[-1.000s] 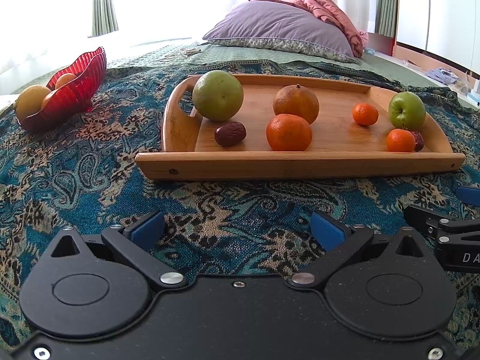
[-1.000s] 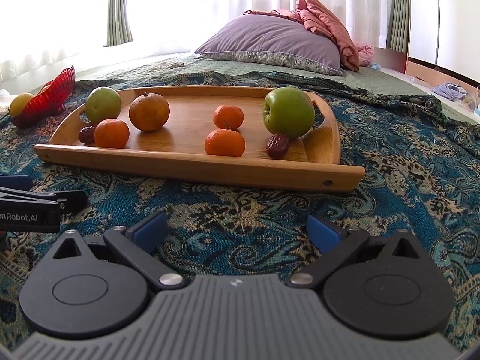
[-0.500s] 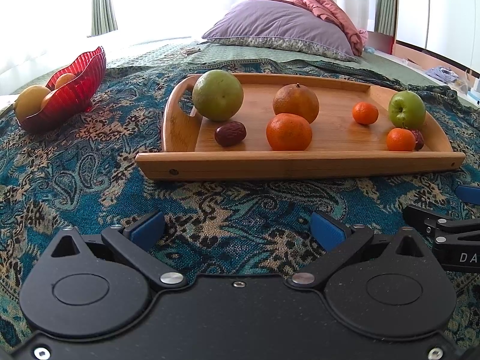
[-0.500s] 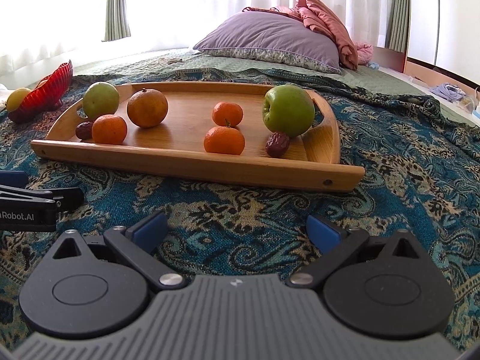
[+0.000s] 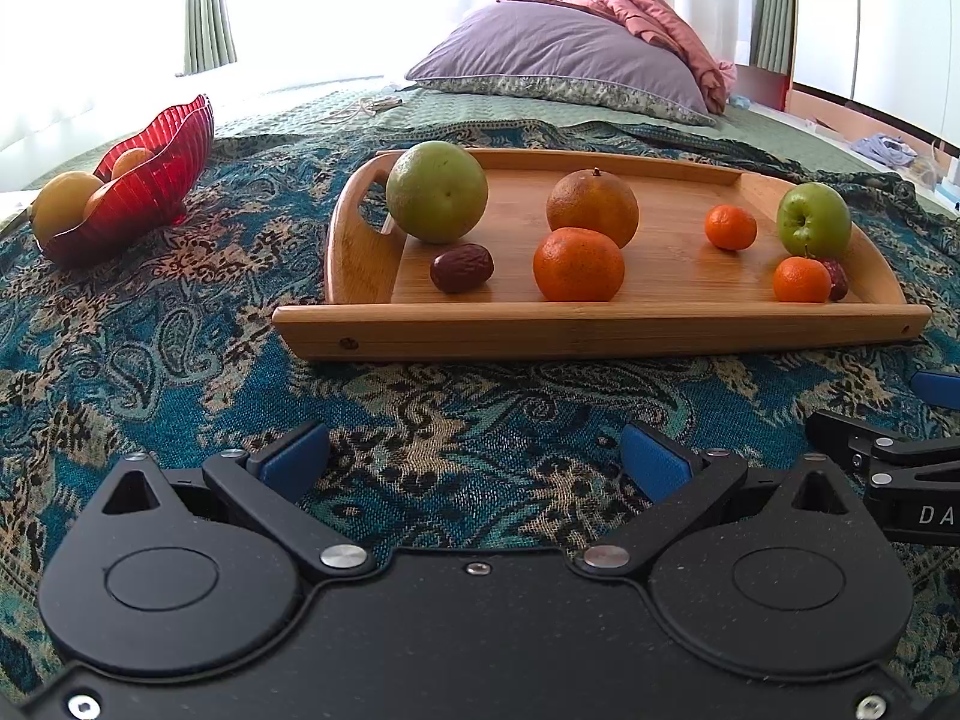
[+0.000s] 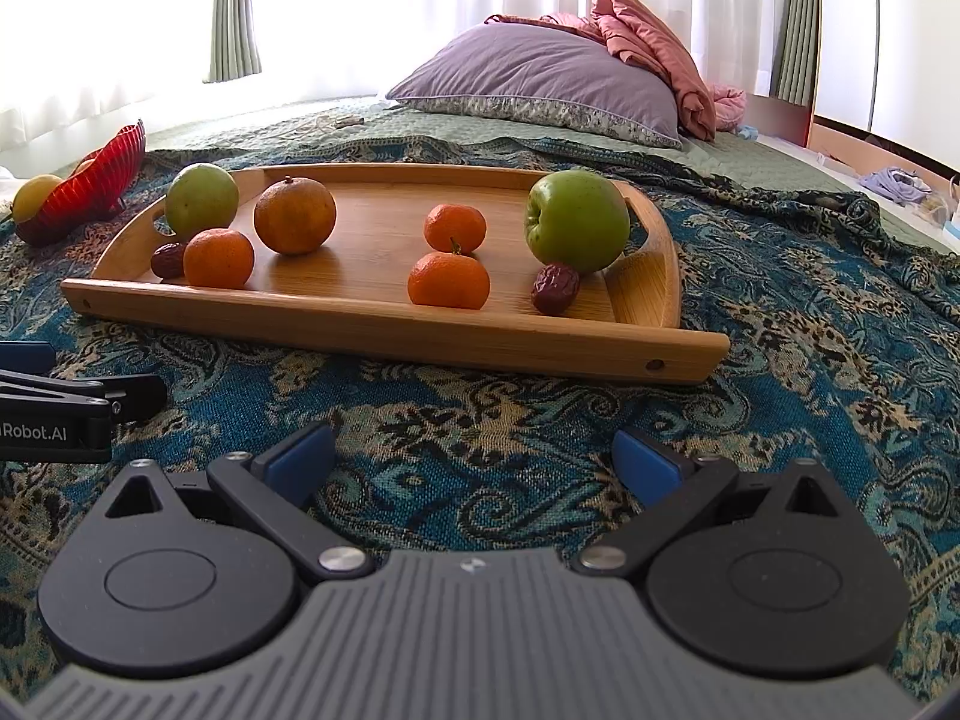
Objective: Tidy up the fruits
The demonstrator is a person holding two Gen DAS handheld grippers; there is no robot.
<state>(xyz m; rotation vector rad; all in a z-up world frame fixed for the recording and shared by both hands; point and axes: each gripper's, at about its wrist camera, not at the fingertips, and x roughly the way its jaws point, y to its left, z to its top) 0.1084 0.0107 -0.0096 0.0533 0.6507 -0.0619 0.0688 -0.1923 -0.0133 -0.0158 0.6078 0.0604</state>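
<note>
A wooden tray [image 5: 600,330] lies on the patterned cloth and also shows in the right wrist view [image 6: 390,330]. On it are a big green fruit [image 5: 436,191], a brown-orange fruit [image 5: 592,208], a large mandarin [image 5: 578,264], two small mandarins [image 5: 730,227] [image 5: 801,279], a green apple [image 5: 813,220] and two red dates [image 5: 462,267] [image 6: 555,296]. A red glass bowl [image 5: 150,174] holding yellow-orange fruit stands to the left. My left gripper [image 5: 474,462] is open and empty, short of the tray. My right gripper [image 6: 474,459] is open and empty, also short of the tray.
A blue paisley cloth [image 5: 180,360] covers the bed. A purple pillow [image 5: 558,60] and a pink blanket [image 5: 654,18] lie behind the tray. The right gripper's side shows at the left view's right edge [image 5: 900,480]. Clutter lies on the floor at the far right [image 6: 900,186].
The right gripper's view has shifted slightly: the tray sits a little lower and closer in it. The left view is almost unchanged. Both grippers stay open.
</note>
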